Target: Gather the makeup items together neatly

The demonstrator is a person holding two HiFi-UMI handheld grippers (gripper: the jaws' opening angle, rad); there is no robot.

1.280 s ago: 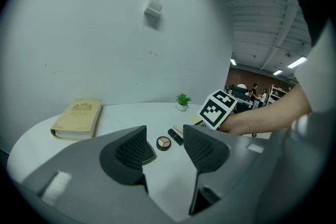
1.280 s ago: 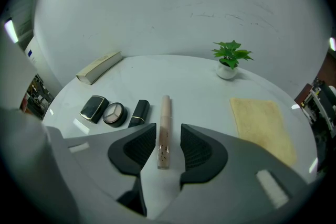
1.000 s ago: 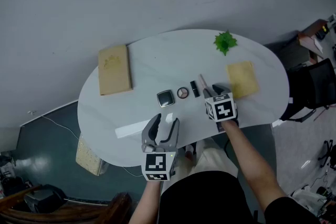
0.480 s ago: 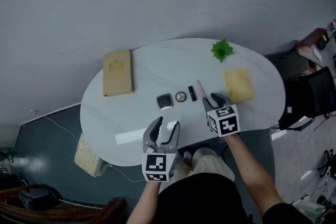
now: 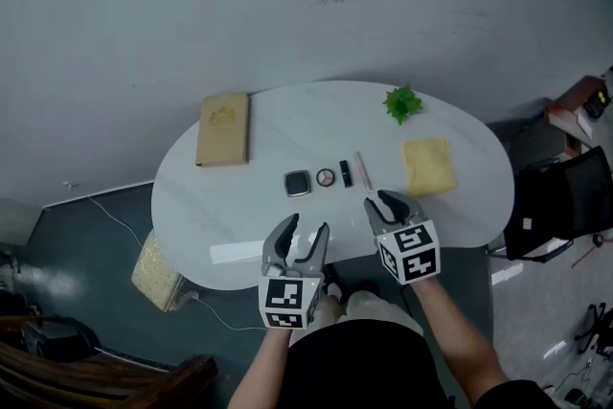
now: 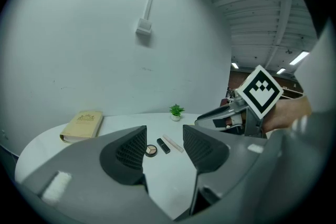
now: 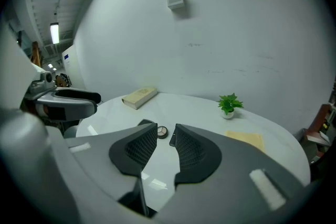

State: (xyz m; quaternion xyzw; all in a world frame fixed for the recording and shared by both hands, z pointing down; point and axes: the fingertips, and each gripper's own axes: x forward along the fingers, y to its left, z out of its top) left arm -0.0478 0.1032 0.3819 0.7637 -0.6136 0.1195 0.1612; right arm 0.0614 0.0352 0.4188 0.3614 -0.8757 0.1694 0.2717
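Several makeup items lie in a row at the middle of the white table (image 5: pixel 239 206): a square black compact (image 5: pixel 298 183), a round compact (image 5: pixel 326 177), a black lipstick (image 5: pixel 346 173) and a pale slim stick (image 5: pixel 363 170). My left gripper (image 5: pixel 302 230) hovers over the near table edge, open and empty. My right gripper (image 5: pixel 388 203) hangs just short of the stick, open with a narrow gap; its jaws have just been closing with nothing between them. In the left gripper view the round compact (image 6: pixel 151 150), lipstick (image 6: pixel 163 146) and stick (image 6: pixel 172 142) show between the jaws, well beyond them.
A tan book (image 5: pixel 223 128) lies at the far left of the table. At the far right stands a small green plant (image 5: pixel 403 102), with a yellow cloth (image 5: pixel 429 166) below it. A dark chair (image 5: pixel 560 206) stands to the right of the table.
My right gripper has lifted and drawn back from the stick toward the near table edge. The left gripper has backed off slightly. The makeup items have stayed in their row.
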